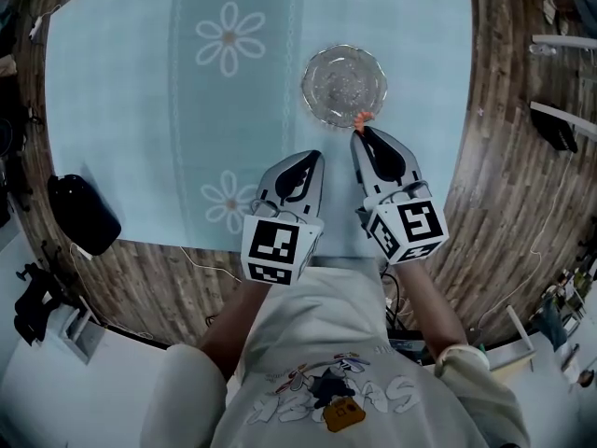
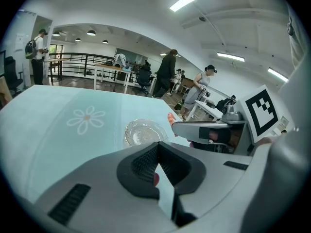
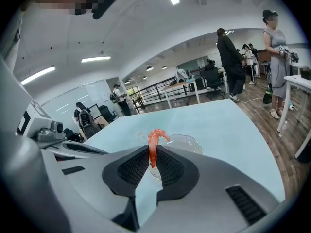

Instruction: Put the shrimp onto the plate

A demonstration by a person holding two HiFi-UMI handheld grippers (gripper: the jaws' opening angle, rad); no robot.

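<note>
The right gripper (image 1: pixel 366 136) is pointed away across the table (image 1: pixel 131 110), its jaws clamped on the shrimp (image 3: pixel 153 141) at the plate's (image 1: pixel 343 85) near-right rim. The shrimp is held lengthwise along the jaws, curled end outward. The left gripper (image 1: pixel 311 160) is kept alongside, closed and empty.

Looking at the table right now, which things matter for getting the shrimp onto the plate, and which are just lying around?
Part of the job:
shrimp, pinched in the right gripper
glass plate, empty

Just lying about:
black pouch at the tablecloth's left edge
flowered tablecloth
left gripper, shut, holding nothing
</note>
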